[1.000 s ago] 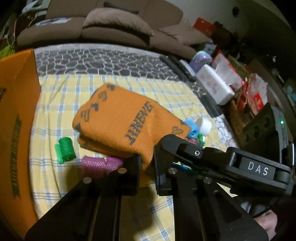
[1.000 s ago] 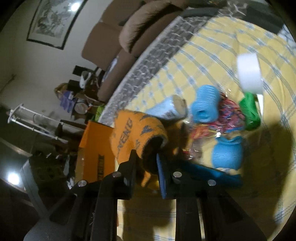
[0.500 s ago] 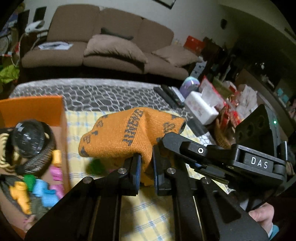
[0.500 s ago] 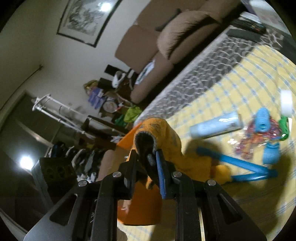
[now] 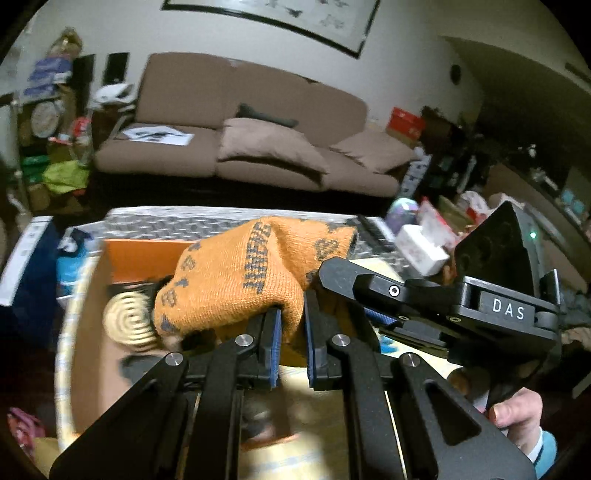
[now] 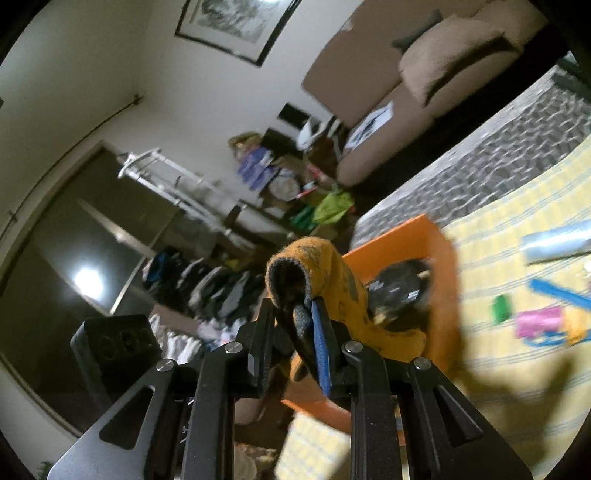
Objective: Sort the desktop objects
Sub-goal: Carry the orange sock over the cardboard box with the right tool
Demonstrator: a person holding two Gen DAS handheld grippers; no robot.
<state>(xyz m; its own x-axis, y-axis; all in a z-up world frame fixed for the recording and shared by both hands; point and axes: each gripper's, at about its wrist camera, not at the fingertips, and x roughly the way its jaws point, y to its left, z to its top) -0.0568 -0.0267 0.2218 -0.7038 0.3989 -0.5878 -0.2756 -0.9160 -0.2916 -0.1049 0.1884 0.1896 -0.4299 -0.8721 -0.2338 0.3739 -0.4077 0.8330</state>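
both tools pinch a ribbed orange knit hat (image 5: 236, 284).

Home living room: brown sofa (image 5: 236, 147) with cushions, framed picture (image 6: 236, 26) on wall, clothes rack (image 6: 166, 177).

The orange box (image 5: 144, 254) stands open-topped, but a coiled mat (image 5: 127, 325) and a dark round object (image 6: 399, 291) crowd its floor. Right of it, a pale tube (image 6: 557, 242), green roll (image 6: 500, 309) and pink roll (image 6: 539, 322) dot the checked cloth (image 6: 491, 391).

The knit hat (image 5: 240, 284) is held above the box (image 5: 140, 254), which is placed on the counter (image 6: 517, 387) before the sofa (image 5: 236, 147).
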